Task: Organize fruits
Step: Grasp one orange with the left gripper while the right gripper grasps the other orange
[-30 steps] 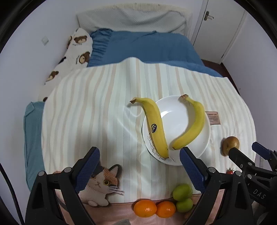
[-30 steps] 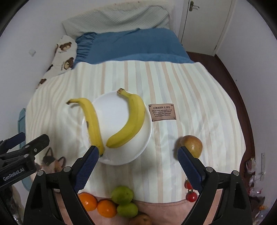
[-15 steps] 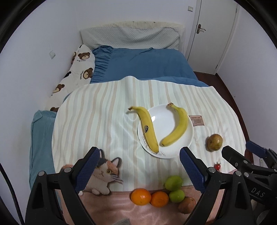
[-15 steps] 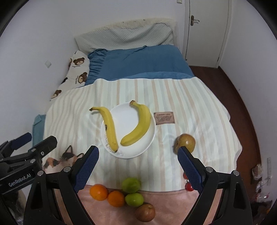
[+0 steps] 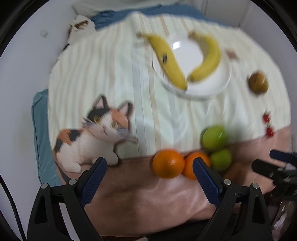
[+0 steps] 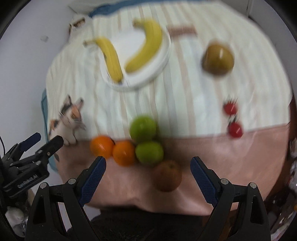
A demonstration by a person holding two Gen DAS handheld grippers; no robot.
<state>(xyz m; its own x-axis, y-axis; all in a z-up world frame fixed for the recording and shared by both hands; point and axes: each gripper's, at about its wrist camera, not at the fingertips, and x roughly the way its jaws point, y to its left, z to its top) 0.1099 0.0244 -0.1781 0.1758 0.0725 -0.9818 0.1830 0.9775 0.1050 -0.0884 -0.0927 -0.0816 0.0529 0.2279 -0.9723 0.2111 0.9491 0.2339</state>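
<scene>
Both views are motion-blurred. Two bananas (image 5: 167,61) (image 6: 146,46) lie across a white plate (image 5: 219,81) (image 6: 163,59) on the striped blanket. Two oranges (image 5: 168,163) (image 6: 102,146), two green apples (image 5: 214,137) (image 6: 143,128) and a reddish-brown apple (image 6: 167,176) cluster near the blanket's pink front edge. A brown pear (image 5: 258,84) (image 6: 218,58) and two cherry tomatoes (image 5: 267,124) (image 6: 234,129) lie to the right. My left gripper (image 5: 149,166) stands open above the oranges, holding nothing. My right gripper (image 6: 147,166) is open above the reddish apple, empty.
A cat picture (image 5: 98,129) is printed on the blanket's left front part. A brown label (image 6: 182,30) lies beyond the plate. The blue bedding (image 5: 111,16) and a bear-print pillow (image 5: 79,27) are at the far end, with a white wall on the left.
Both grippers have sunk and drawn back toward the near edge of the bed; the fruit cluster now looks much larger and sits between the fingers. Jaws stayed wide.
</scene>
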